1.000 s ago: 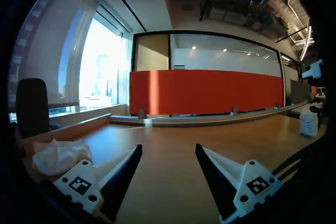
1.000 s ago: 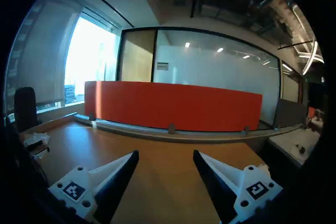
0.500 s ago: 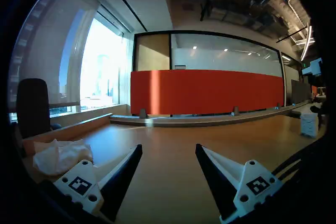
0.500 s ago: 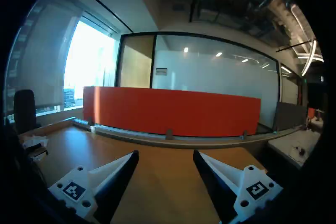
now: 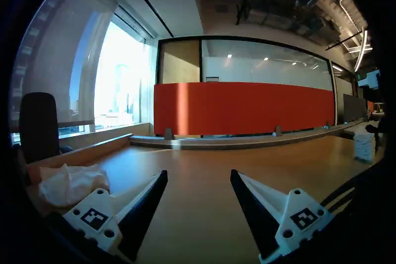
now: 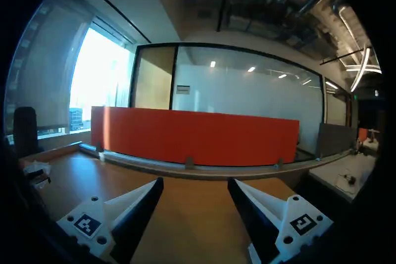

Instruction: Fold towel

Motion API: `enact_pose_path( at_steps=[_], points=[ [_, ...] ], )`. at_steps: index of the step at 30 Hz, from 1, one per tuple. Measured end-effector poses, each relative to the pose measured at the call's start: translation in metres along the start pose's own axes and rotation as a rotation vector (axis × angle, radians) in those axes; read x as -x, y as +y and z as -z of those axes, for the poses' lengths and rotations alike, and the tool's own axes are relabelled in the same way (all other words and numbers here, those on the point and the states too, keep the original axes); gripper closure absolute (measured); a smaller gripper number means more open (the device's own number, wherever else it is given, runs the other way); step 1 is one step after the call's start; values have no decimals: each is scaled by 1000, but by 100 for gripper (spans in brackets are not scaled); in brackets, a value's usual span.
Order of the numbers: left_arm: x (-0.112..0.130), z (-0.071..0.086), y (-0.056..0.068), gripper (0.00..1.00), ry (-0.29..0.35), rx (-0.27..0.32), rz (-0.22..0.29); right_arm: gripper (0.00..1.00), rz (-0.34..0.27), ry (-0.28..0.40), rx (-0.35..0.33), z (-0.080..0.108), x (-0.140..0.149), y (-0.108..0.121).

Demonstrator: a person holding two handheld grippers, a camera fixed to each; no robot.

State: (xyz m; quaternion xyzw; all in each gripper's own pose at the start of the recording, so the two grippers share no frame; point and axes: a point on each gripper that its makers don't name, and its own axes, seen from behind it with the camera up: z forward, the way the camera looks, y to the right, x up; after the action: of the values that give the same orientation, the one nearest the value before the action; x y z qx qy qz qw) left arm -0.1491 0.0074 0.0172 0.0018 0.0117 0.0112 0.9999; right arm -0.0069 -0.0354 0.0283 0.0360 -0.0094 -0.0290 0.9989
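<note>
A crumpled white towel (image 5: 72, 184) lies on the wooden table (image 5: 208, 165) at the left of the left gripper view, just beyond the left finger. My left gripper (image 5: 198, 177) is held low over the table, open, with nothing between its fingers. In the right gripper view the white cloth (image 6: 35, 169) is a small pale heap at the far left edge. My right gripper (image 6: 195, 184) is also open and empty, raised over the table (image 6: 198, 214) and pointing toward the orange partition (image 6: 198, 136).
An orange partition (image 5: 242, 108) runs along the table's far edge, with a glass wall behind it. A dark chair back (image 5: 37, 125) stands at the left by the bright window. A white object (image 5: 365, 146) sits on the table at the far right.
The right gripper's view has tilted upward and moved forward, so the partition sits lower and more ceiling shows. The left gripper has stayed nearly still.
</note>
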Motion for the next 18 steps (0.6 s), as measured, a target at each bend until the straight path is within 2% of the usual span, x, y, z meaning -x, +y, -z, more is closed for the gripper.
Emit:
enact_pose_path(
  at_steps=[8,18],
  points=[
    [2,0,0,6,0,0,0,0,-51,13,25,1,21,17],
    [2,0,0,6,1,0,0,0,-75,23,57,4,70,30]
  ],
)
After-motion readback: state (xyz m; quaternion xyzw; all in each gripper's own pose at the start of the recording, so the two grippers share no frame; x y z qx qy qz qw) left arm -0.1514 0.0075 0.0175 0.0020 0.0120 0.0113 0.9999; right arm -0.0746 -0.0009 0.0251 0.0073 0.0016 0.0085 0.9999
